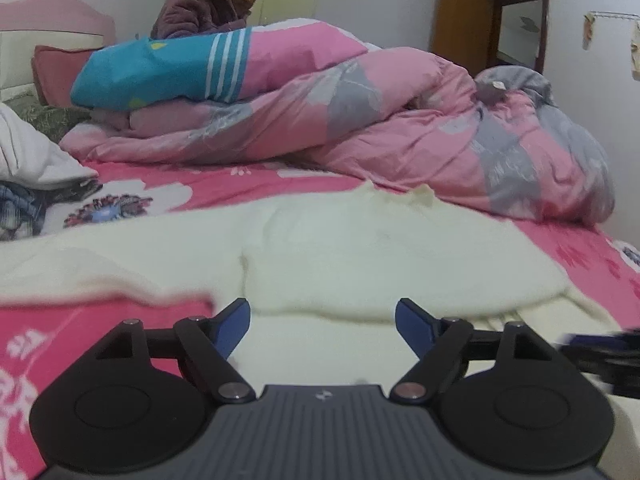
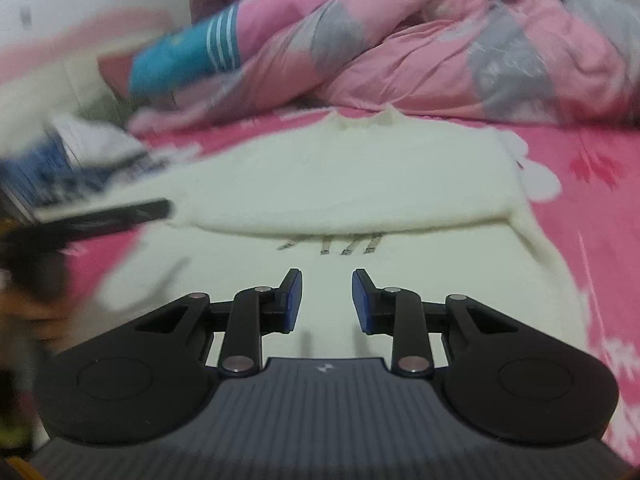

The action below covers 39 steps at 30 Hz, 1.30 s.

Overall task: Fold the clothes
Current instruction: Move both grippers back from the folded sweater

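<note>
While folded, cream sweater [image 2: 360, 184] lies crosswise, collar toward quilt [image 2: 440, 52]

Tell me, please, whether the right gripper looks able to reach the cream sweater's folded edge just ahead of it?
Probably yes: the right gripper has empty, parted jaws, and nothing lies between them and the cream sweater.

- The cream sweater [image 1: 360, 248] under my tools looks soft, fuzzy, matt knit.
- My left hand-held gripper [image 1: 322, 330] is matt black plastic with blue pads [image 1: 412, 326] and shiny metal pins.
- The pink quilt [image 1: 360, 120] is smooth, crinkled cloth.
- The door [image 1: 460, 20] looks like brown wood.
</note>
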Each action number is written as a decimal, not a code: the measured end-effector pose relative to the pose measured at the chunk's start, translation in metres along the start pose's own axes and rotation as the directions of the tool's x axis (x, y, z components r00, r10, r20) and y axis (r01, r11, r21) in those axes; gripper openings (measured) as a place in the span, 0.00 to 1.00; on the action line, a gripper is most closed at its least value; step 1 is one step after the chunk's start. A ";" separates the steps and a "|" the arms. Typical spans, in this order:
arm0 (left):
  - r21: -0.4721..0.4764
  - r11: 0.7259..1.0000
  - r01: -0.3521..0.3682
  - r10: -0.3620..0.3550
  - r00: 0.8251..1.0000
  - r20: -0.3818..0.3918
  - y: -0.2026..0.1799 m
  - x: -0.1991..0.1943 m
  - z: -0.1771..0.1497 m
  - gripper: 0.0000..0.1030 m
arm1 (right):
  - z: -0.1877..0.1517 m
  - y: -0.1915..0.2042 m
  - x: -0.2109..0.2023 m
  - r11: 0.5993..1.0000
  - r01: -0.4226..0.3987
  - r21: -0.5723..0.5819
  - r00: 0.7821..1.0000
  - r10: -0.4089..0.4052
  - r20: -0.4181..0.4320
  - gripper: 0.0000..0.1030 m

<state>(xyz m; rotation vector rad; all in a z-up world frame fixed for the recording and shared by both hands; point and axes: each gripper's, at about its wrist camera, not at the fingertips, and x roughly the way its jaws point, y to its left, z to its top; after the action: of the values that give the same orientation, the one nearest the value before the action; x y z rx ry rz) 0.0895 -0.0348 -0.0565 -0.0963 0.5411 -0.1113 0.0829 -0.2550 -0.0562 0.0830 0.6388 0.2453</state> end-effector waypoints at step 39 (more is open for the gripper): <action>0.028 0.999 0.032 -0.029 0.994 -0.109 -0.009 0.023 -0.042 1.00 | -0.027 0.025 0.044 0.997 0.028 -0.076 0.999 -0.027 0.020 0.81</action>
<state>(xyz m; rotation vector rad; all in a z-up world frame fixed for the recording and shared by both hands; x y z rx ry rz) 0.0865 -0.0497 -0.1026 -0.0696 0.6465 -0.1548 0.0952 -0.2201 -0.0996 0.0035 0.6107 0.2419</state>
